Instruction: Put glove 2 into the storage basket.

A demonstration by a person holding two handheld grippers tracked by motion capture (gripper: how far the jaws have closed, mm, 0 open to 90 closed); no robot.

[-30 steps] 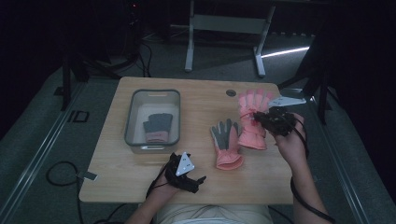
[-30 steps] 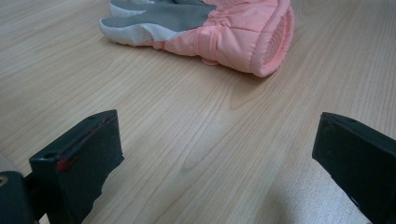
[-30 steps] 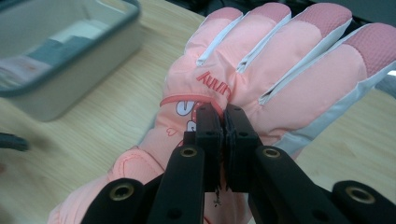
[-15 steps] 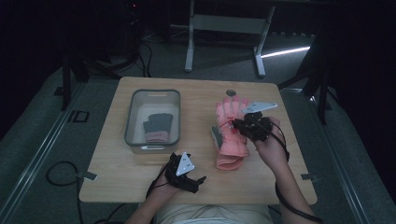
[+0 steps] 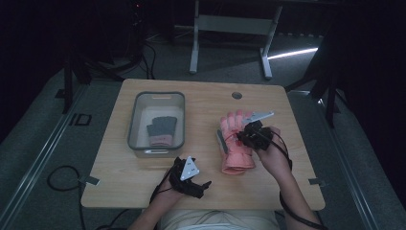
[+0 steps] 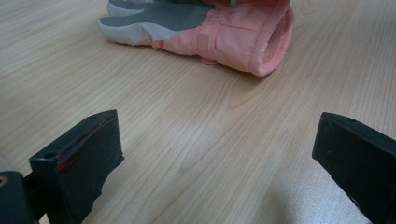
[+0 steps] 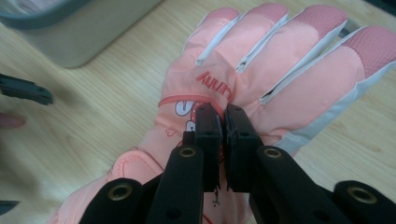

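The right gripper point(image 7: 223, 122) has its jaws pinched on the back of a padded pink ski glove point(image 7: 261, 79) lying on the light wooden worktop point(image 5: 143, 172), right of the grey plastic bin point(image 5: 157, 97). The left gripper point(image 5: 190, 178) rests near the front edge, jaws wide and empty. That thin pinch of fabric could slip when lifted.

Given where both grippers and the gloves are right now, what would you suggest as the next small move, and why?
Probably open the right gripper to release the upper pink glove: its jaws are pinched on the glove's back, and that glove already lies on top of the other pink glove on the table. The left gripper rests open nearby.
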